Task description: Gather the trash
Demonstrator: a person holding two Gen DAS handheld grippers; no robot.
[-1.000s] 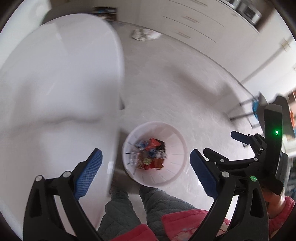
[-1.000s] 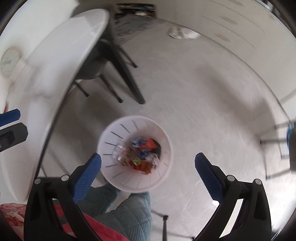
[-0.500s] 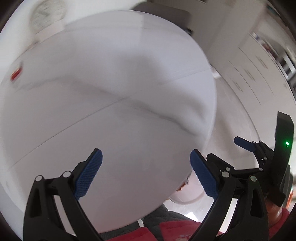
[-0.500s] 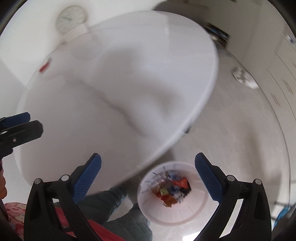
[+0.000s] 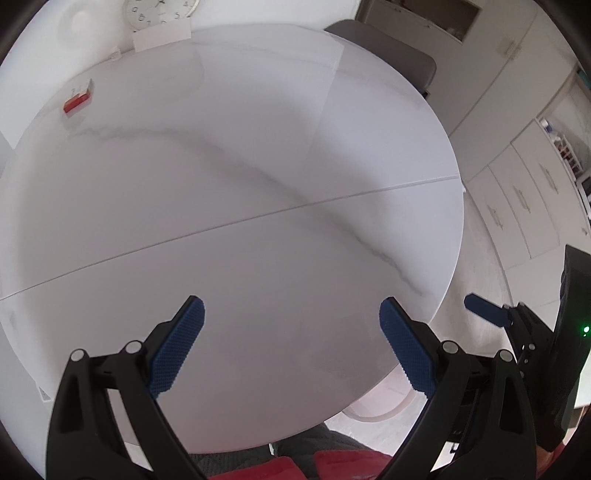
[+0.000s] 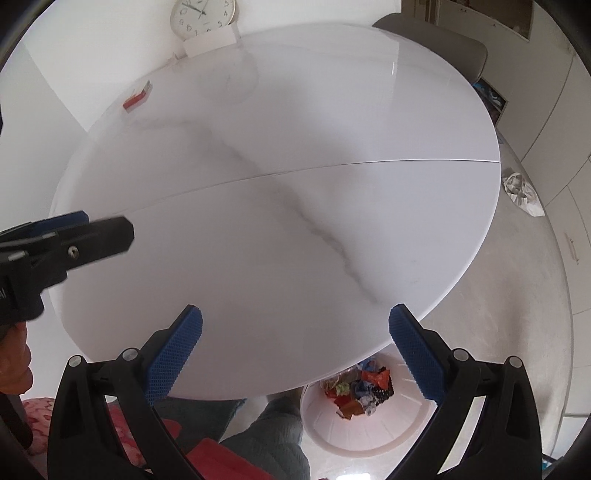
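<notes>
A white trash bin with several coloured wrappers inside stands on the floor below the near right edge of the round white marble table. In the left wrist view only the bin's rim shows under the table edge. My left gripper is open and empty over the table's near part. My right gripper is open and empty over the table edge, left of the bin. A small red and white item lies at the table's far left; it also shows in the right wrist view.
A wall clock leans behind a white box at the table's far side. A grey chair stands at the far right. A crumpled white bag lies on the floor near white cabinets.
Both grippers swung up from above the bin on the floor to over the tabletop. The bin slid to the lower right of both views. Both stayed open.
</notes>
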